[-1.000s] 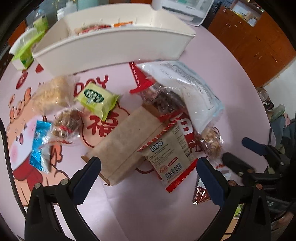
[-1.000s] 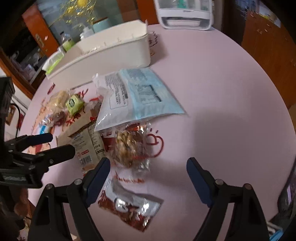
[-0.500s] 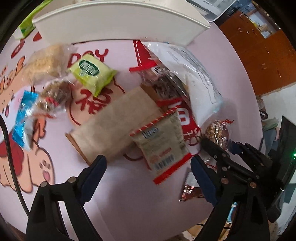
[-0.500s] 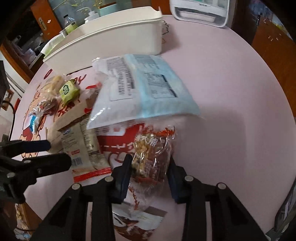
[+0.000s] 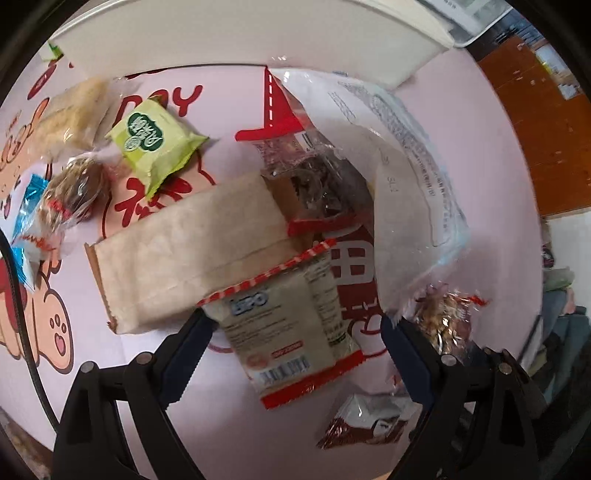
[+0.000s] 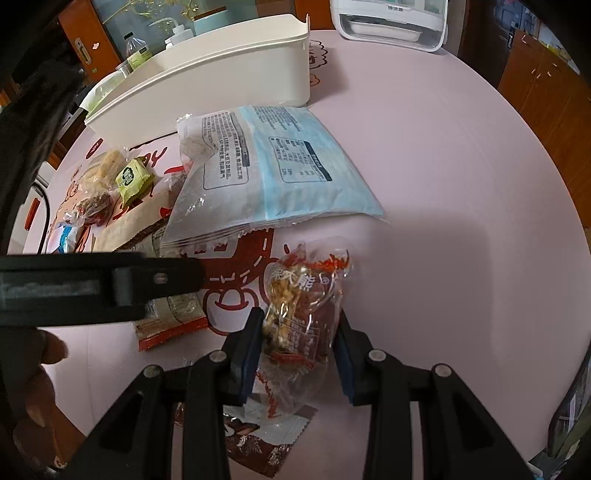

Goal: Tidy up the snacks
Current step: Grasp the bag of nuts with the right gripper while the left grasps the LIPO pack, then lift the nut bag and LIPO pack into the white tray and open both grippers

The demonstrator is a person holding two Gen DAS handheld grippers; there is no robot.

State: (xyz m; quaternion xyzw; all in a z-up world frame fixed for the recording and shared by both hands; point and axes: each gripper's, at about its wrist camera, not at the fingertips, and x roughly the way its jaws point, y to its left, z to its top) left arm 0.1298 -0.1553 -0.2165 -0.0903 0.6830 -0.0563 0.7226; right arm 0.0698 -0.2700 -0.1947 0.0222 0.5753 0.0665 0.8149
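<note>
Snack packets lie scattered on a pink printed tablecloth in front of a long white bin [image 5: 236,40] [image 6: 236,74]. My left gripper [image 5: 293,325] is open and points down, its fingers on either side of a beige Lipo packet [image 5: 288,325] with red edges, with a gap at the right finger. One of its fingers [image 6: 159,277] crosses the right wrist view. My right gripper [image 6: 298,321] is shut on a clear nut snack packet [image 6: 295,295] [image 5: 447,317] with red print, both pads pressing its sides.
A brown paper bag [image 5: 184,251], a green packet [image 5: 155,144], a rice cake [image 5: 74,114] and a large blue-white bag [image 6: 280,166] lie nearby. A dark red foil packet [image 6: 258,435] is under my right gripper. A hand [image 6: 33,369] holds the left gripper. A white appliance [image 6: 388,18] stands behind.
My right gripper moved forward and shut on the nut snack packet. My left gripper sank toward the Lipo packet, rolled a little, and its jaws narrowed slightly.
</note>
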